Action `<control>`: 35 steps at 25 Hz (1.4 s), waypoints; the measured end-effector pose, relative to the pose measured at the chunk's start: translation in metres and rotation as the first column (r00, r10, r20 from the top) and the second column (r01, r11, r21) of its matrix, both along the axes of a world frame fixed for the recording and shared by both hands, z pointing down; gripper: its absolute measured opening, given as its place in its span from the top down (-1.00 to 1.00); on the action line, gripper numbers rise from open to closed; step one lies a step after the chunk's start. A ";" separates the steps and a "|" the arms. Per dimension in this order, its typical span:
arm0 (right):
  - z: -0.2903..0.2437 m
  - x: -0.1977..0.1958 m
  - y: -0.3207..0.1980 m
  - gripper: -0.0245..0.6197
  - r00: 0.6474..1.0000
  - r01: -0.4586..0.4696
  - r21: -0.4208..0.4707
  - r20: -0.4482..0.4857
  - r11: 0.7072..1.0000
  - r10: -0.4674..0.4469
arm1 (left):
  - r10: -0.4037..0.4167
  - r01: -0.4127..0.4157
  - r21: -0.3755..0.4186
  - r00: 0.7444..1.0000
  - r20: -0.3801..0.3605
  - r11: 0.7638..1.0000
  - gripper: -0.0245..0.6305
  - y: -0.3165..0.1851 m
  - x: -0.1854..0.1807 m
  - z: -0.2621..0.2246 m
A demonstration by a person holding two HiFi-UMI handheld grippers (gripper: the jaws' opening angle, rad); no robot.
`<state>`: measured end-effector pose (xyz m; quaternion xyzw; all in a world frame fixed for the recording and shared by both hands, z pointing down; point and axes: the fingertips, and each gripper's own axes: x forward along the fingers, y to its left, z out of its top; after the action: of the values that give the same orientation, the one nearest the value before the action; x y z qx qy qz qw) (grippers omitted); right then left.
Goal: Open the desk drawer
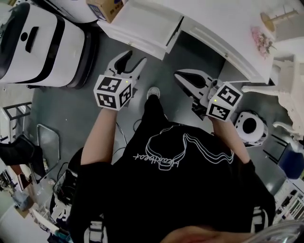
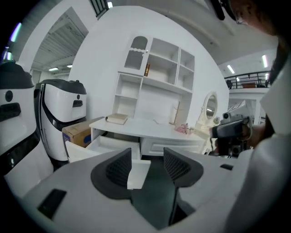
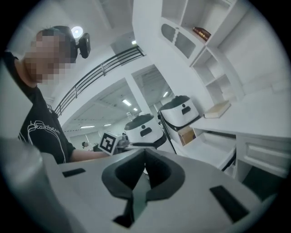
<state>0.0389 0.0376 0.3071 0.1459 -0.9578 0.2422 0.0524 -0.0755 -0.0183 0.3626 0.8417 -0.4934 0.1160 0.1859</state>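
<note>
Your black shirt (image 1: 180,190) nearest | left gripper (image 1: 135,59) held off the desk (image 1: 223,23), jaws wide apart, nothing between them | right gripper (image 1: 178,76) also off the desk, jaws together, empty | drawer (image 1: 142,28) pulled out of the desk front, untouched by either gripper

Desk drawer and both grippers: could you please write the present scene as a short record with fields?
drawer: white desk drawer, pulled out of the white desk, open
left: left gripper, jaws apart, nothing between them, not touching the drawer
right: right gripper, jaws together, holding nothing
beside desk: brown cardboard box; white and black rounded machine
on desk: pale book, lying flat
</note>
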 end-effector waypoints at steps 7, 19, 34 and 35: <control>-0.081 0.016 0.028 0.90 0.996 0.007 0.098 0.091 0.995 -0.016 | 0.026 -0.016 0.075 0.990 -0.137 0.997 0.50 0.071 0.038 -0.098; -0.158 0.024 0.076 0.90 0.985 0.015 0.272 0.160 0.962 -0.061 | 0.127 -0.098 0.224 0.985 -0.119 0.970 0.92 0.138 0.081 -0.190; -0.162 0.015 0.082 0.90 0.988 0.027 0.314 0.135 0.949 -0.073 | 0.116 -0.079 0.251 0.984 -0.138 0.965 0.91 0.142 0.076 -0.200; -0.163 0.017 0.082 0.90 0.989 0.025 0.318 0.133 0.948 -0.071 | 0.114 -0.075 0.254 0.983 -0.143 0.964 0.91 0.141 0.077 -0.202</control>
<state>0.0555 0.1195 0.1442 0.1113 -0.9887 0.0944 -0.0344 0.0011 0.1231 0.1608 0.8874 -0.4473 -0.0041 0.1118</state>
